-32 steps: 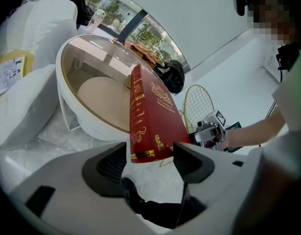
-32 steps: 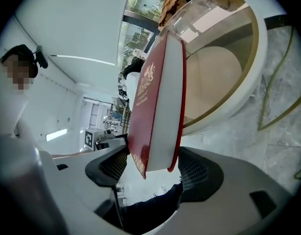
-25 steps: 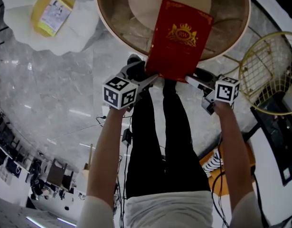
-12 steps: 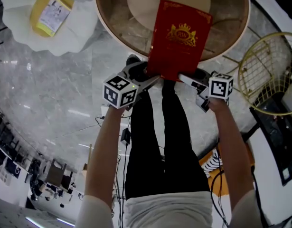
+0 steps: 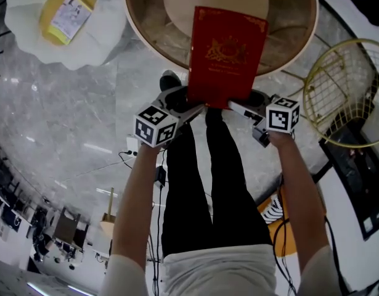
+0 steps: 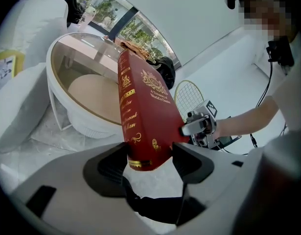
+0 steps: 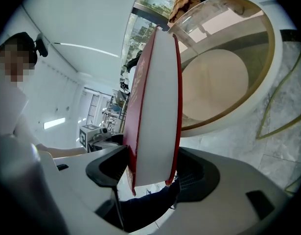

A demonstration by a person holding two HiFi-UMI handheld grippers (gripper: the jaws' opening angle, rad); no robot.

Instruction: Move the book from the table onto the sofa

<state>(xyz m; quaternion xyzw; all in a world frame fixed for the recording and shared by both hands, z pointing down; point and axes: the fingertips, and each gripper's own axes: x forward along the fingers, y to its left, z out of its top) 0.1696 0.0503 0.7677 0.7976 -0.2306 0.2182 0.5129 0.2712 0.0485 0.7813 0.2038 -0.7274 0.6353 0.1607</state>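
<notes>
**Q.** Where is the red hardback book (image 5: 226, 54) relative to the two hand-held grippers?

**A.** It is off the round table (image 5: 135, 32), held in the air above the table's near rim. Its lower edge lies between the two grippers. The left gripper (image 5: 188, 103) takes the lower corner on the spine side. There one jaw lies on the gilt spine and the other on the crested front cover. The right gripper (image 5: 241, 108) takes the opposite lower corner on the page-edge side, with one jaw against each cover.

**Q.** What is the state of each gripper?

**A.** The left gripper is clamped on the book. The right gripper's jaws are closing, with the book between them and both pads already on the covers. So each gripper is grasping the book.

**Q.** How does the book stand?

**A.** It is steeply tilted, with the lower edge towards the person and the top edge out over the table's glass top.

**Q.** What differs from a second ago?

**A.** The book then leaned with its top towards the gold wire basket (image 5: 343, 91), which stands beside the table. It now sits nearly square to the person. The right gripper has drawn in slightly towards the left one, and both grips are unchanged.
</notes>
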